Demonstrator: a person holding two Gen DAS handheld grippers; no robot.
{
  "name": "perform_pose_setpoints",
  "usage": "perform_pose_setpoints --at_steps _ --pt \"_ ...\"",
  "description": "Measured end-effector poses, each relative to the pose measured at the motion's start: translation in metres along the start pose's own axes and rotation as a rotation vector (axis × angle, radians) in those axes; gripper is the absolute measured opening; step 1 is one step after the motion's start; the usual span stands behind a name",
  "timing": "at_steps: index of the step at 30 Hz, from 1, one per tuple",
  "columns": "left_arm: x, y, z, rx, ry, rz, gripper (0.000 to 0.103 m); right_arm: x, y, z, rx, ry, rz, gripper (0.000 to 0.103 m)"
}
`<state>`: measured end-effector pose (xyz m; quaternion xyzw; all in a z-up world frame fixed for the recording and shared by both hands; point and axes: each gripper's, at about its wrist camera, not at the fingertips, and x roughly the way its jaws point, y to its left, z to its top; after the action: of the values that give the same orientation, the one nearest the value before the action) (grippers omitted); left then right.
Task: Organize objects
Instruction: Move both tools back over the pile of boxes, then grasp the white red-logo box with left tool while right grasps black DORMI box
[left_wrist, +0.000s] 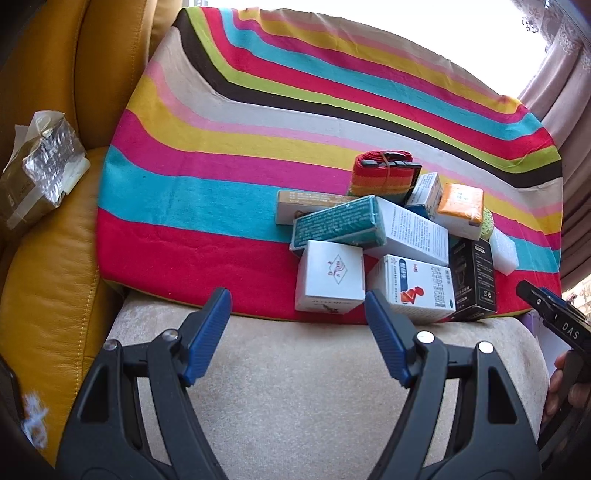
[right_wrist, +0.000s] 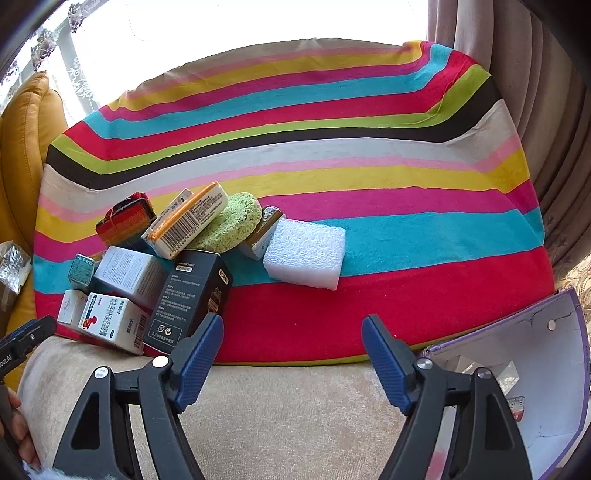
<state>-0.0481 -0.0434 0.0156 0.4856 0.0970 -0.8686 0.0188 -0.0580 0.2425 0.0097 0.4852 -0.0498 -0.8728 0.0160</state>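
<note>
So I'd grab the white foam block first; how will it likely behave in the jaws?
The white foam block looks porous, so probably very light and squashy under the pads. Lying flat and apart on the striped cloth, it shouldn't roll, though a push might send it sliding.

Mustard-yellow leather sofa (left_wrist: 44, 266), foil-lined torn carton (left_wrist: 40, 177) resting on it, pale pleated curtains (right_wrist: 517, 92) beside bright window (right_wrist: 258, 22)

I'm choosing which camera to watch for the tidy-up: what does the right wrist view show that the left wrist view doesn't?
Only the right wrist view shows the purple-edged open box at lower right and the right gripper, open and empty. Only the left wrist view shows the foil-wrapped package on the yellow sofa whole and the left gripper's open jaws. Both show the striped cloth, black box and white foam block.
</note>
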Motion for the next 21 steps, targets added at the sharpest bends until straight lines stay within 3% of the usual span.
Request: perform_pose_setpoints --at_steps 10,12,16,21 --pt "0.029 -0.019 0.008 0.077 0.064 0.017 0.077 -0.002 0.031 0.006 -0.059 -0.007 0.086 0.083" --pt "0.032 -0.020 0.008 0.085 0.070 0.022 0.071 0.002 0.041 0.009 -0.079 0.005 0.101 0.083" --pt "0.039 -0.020 0.005 0.087 0.079 0.032 0.048 0.013 0.062 0.011 -0.128 0.024 0.082 0.083" --pt "0.038 -0.019 0.000 0.080 0.061 0.021 0.045 0.027 0.074 0.010 -0.163 0.039 0.036 0.083"
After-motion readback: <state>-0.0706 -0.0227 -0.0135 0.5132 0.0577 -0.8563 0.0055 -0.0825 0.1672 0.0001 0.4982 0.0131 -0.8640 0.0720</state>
